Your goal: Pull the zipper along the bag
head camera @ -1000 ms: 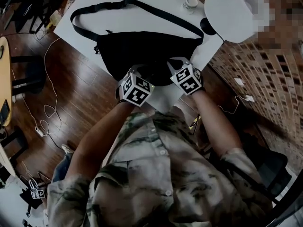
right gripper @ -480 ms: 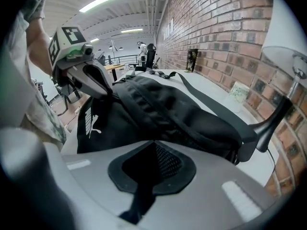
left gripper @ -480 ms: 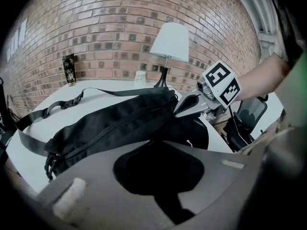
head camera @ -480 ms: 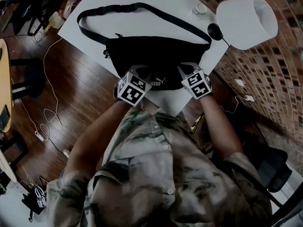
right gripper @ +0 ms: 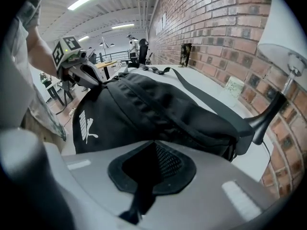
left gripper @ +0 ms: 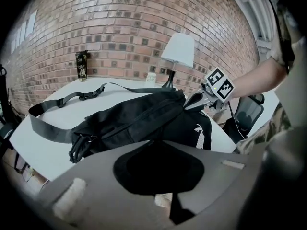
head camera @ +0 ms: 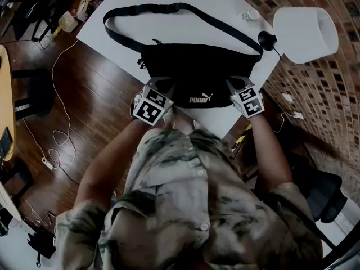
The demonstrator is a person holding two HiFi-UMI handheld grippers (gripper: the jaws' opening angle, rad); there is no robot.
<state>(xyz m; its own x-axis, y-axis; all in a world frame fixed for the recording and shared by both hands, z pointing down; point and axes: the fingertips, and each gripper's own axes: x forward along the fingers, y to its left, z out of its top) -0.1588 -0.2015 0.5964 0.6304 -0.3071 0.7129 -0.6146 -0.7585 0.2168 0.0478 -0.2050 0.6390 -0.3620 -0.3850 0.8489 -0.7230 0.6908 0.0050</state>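
Observation:
A black waist bag (head camera: 199,75) with a white logo lies on the white table (head camera: 140,4), and its strap (head camera: 169,9) loops toward the far side. My left gripper (head camera: 163,88) is shut on the bag's near left corner. My right gripper (head camera: 233,85) is shut on its near right corner. In the left gripper view, black fabric sits pinched between the jaws (left gripper: 158,169), with the bag (left gripper: 139,119) beyond them and the right gripper (left gripper: 194,101) at its far end. In the right gripper view, mesh fabric is caught in the jaws (right gripper: 151,169). I cannot make out the zipper pull.
A white lamp (head camera: 305,27) with a black base (head camera: 265,38) stands at the table's far right, next to a small cup (head camera: 250,14). A dark can (left gripper: 82,65) stands by the brick wall. The table's near edge is just below the bag, and cables lie on the wooden floor at the left.
Both grippers have moved apart along the bag's near edge. The bag is stretched out flatter between them, and its white logo has come into sight.

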